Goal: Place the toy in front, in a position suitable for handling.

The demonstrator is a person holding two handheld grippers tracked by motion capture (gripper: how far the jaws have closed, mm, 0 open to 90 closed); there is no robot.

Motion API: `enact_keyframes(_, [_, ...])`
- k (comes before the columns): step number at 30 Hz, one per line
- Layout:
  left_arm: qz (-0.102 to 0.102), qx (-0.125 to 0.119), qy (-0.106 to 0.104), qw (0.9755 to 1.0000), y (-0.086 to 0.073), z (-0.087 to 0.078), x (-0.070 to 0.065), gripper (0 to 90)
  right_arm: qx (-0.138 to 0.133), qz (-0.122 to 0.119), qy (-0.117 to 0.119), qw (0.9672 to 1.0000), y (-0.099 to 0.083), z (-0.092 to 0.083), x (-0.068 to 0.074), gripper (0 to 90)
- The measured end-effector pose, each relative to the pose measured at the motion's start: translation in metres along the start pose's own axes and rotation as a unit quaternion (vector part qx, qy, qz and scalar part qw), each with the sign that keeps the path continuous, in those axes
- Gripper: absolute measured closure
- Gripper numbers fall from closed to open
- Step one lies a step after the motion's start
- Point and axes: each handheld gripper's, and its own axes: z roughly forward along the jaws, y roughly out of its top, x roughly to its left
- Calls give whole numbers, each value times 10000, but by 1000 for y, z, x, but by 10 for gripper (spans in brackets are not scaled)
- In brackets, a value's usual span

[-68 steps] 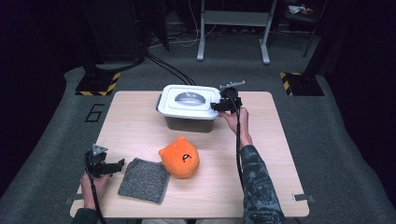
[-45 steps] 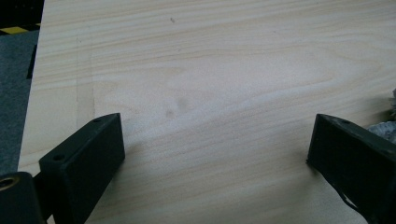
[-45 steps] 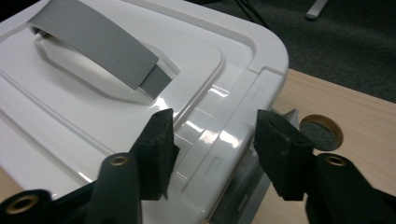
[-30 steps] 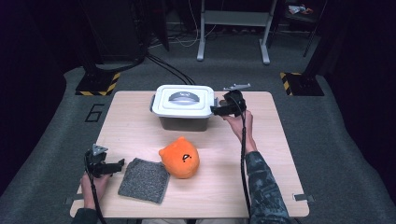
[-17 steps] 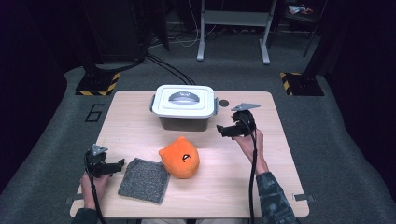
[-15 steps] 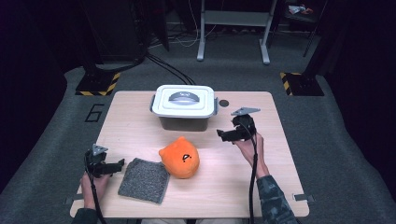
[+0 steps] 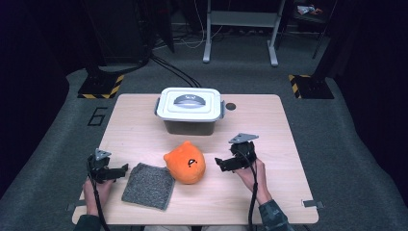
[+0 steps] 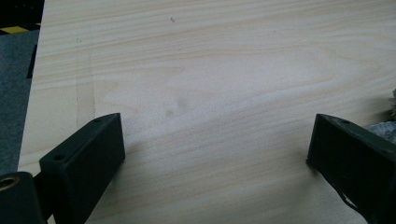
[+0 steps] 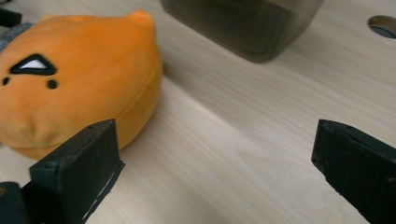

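An orange plush toy (image 7: 185, 162) with a small black face mark lies near the table's middle front; it fills the left of the right gripper view (image 9: 74, 79). My right gripper (image 7: 220, 163) sits just right of the toy, pointing at it; its jaws have just been opening and stand wide apart with only bare wood between them (image 9: 215, 158). A grey lidded box (image 7: 190, 109) with a white lid stands at the back centre. A grey cloth (image 7: 148, 185) lies front left. My left gripper (image 7: 120, 170) rests open beside the cloth's left edge, over bare wood (image 8: 215, 140).
The wooden table (image 7: 288, 144) has a round cable hole (image 7: 230, 106) right of the box. The box's dark wall (image 9: 243, 23) rises beyond the toy in the right gripper view. Cables trail from both grippers toward the front edge. Dark floor surrounds the table.
My right gripper has left the box's right latch and come down toward the front, stopping just right of the plush toy. Left gripper, box, toy and cloth have not moved.
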Motion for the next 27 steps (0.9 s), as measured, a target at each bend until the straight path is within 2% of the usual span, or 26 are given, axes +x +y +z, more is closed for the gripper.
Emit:
enact_keyframes(1, [0, -2, 0, 10000, 0, 0, 0, 36, 6, -43, 60, 10000, -1, 2, 9, 0])
enact_keyframes(3, [-2, -1, -1, 10000, 0, 0, 0, 36, 11, -74, 98, 9999, -1, 4, 14, 0])
enact_keyframes(5, [5, -8, 9, 10000, 0, 0, 0, 37, 30, -182, 244, 9995, 0, 9, 29, 0])
enact_keyframes(6, [5, -8, 9, 10000, 0, 0, 0, 37, 30, -182, 244, 9995, 0, 9, 29, 0])
enact_keyframes(10, [-4, -3, -5, 10000, 0, 0, 0, 37, 38, -396, 446, 9982, 7, 16, 50, 0])
enact_keyframes(11, [-4, -3, -4, 10000, 0, 0, 0, 37, 33, -516, 525, 9973, 10, 20, 60, 0])
enact_keyframes(12, [-4, -3, -4, 10000, 0, 0, 0, 37, 33, -516, 525, 9973, 10, 20, 60, 0])
enact_keyframes(13, [-2, -3, -4, 10000, 0, 0, 0, 37, 42, -647, 549, 9964, 14, 25, 69, 0])
enact_keyframes(15, [-2, -2, -5, 10000, 0, 0, 0, 37, 68, -634, 583, 9963, 15, 28, 73, 0])
enact_keyframes(19, [-4, -2, -7, 10000, 0, 0, 0, 37, 230, -791, 613, 9947, 19, 45, 85, 0])
enact_keyframes(27, [5, -2, -3, 10000, 0, 0, 0, 37, 264, -771, 617, 9948, 22, 57, 88, 24])
